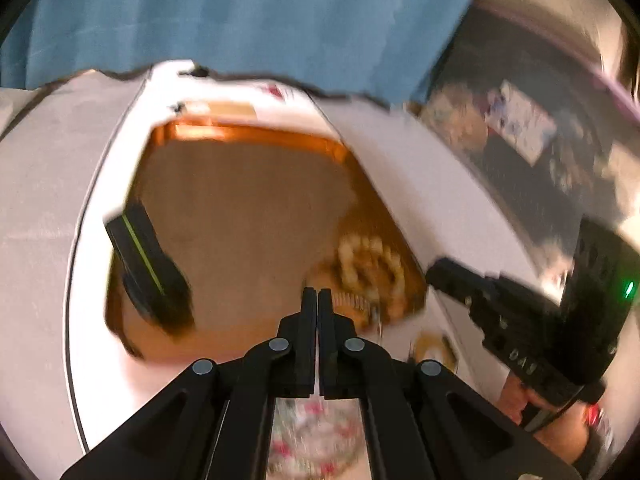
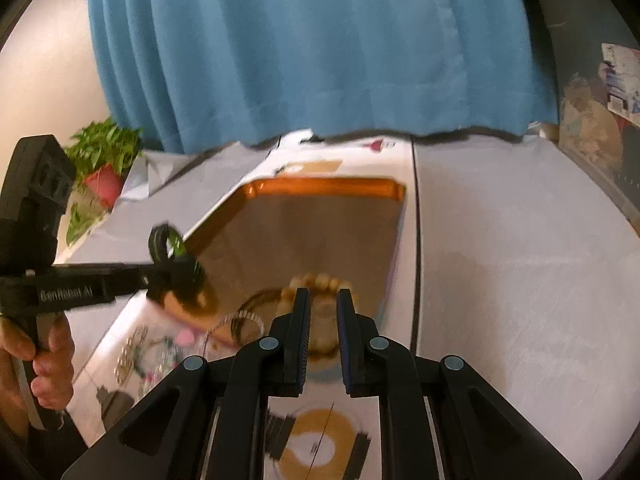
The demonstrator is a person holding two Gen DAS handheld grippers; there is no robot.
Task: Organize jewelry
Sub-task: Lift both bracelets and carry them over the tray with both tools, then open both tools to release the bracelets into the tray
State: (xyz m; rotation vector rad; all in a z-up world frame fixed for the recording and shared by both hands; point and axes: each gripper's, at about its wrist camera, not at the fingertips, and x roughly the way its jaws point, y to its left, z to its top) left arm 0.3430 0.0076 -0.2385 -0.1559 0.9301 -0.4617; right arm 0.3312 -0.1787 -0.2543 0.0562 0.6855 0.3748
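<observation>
- Left wrist view: the left gripper (image 1: 317, 294) has its jaws pressed together with only a hairline slit showing, and nothing visible between the tips. It hovers over the near edge of the orange tray (image 1: 248, 132). The beaded bracelet (image 1: 370, 268) lies in the tray's near right corner, just beyond and right of the tips, with a small metal piece (image 1: 354, 303) beside it (too blurred to name). A black case (image 1: 148, 268) with a green stripe sits in the tray's near left corner, its long axis running from far left to near right. The right gripper (image 1: 436, 276) comes in from the right, pointing at the tray's corner.
- Right wrist view: here the right gripper (image 2: 324, 294) shows a narrow gap between its jaws, empty as far as I can tell, and points straight at the beaded bracelet (image 2: 318, 282), which lies flat as a loop just beyond the tips. Thin bangles (image 2: 248, 312) and more jewelry (image 2: 148, 354) lie loose on the white mat (image 2: 352, 412) near the tray.
- Judged step: gathering pieces into the tray. The next move likely calls for reaching back to the loose jewelry and spreading the jaws first.
</observation>
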